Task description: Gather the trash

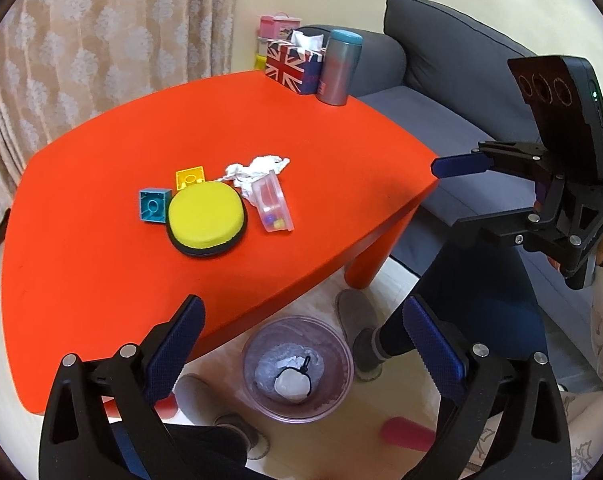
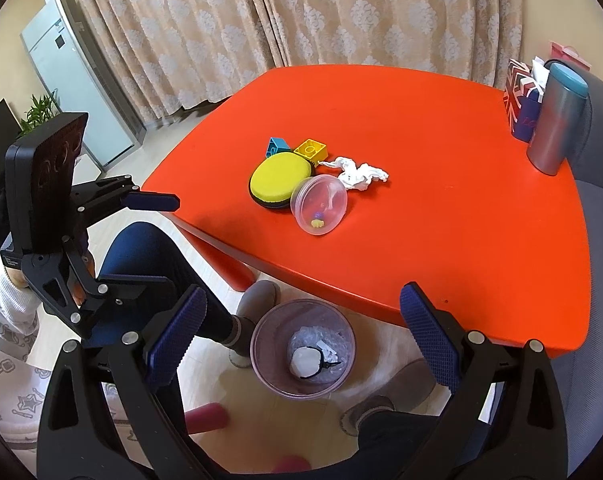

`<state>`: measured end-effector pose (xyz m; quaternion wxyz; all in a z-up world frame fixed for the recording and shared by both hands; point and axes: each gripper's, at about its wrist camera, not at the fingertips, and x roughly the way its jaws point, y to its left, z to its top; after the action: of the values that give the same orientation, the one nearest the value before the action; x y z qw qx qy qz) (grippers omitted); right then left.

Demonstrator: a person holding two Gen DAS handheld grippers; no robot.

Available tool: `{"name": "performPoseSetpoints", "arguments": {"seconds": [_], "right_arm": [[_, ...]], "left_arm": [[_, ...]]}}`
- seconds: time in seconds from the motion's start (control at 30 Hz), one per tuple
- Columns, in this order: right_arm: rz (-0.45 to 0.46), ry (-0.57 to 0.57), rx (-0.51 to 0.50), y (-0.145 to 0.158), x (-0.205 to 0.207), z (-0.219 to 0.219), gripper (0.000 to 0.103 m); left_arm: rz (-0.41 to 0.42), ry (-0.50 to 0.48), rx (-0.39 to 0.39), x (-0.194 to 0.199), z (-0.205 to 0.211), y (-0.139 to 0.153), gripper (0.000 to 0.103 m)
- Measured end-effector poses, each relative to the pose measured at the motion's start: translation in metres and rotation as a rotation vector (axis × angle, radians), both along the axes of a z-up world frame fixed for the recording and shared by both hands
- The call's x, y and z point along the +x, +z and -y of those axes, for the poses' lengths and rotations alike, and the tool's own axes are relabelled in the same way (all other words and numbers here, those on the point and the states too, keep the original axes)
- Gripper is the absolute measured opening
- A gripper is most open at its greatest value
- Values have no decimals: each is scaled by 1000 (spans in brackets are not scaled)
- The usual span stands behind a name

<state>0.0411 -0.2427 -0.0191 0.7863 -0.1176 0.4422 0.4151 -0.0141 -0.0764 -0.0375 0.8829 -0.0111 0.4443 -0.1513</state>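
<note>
- Left claw and right claw both gape, released, above the bin by the tabletop edge.
- Only the right wrist view shows the cup's round mouth beside the tissue.

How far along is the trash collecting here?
Some rubbish already lies in the bin on the floor. Nothing is in hand: the left gripper and right gripper are both open and empty. The crumpled tissue on the red table is not yet collected.
</note>
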Motion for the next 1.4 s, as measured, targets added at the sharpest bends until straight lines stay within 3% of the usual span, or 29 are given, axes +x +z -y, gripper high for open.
{"name": "performPoseSetpoints", "arguments": {"seconds": [0.6, 1.2, 1.4], "right_arm": [[-1, 56, -6, -11, 36, -35, 96], [-64, 175, -44, -53, 82, -77, 96], [-79, 225, -46, -63, 91, -86, 84]], "left_arm": [[42, 104, -15, 11, -37, 7, 95], [31, 139, -29, 15, -57, 4, 95], [21, 145, -36, 19, -62, 0, 95]]}}
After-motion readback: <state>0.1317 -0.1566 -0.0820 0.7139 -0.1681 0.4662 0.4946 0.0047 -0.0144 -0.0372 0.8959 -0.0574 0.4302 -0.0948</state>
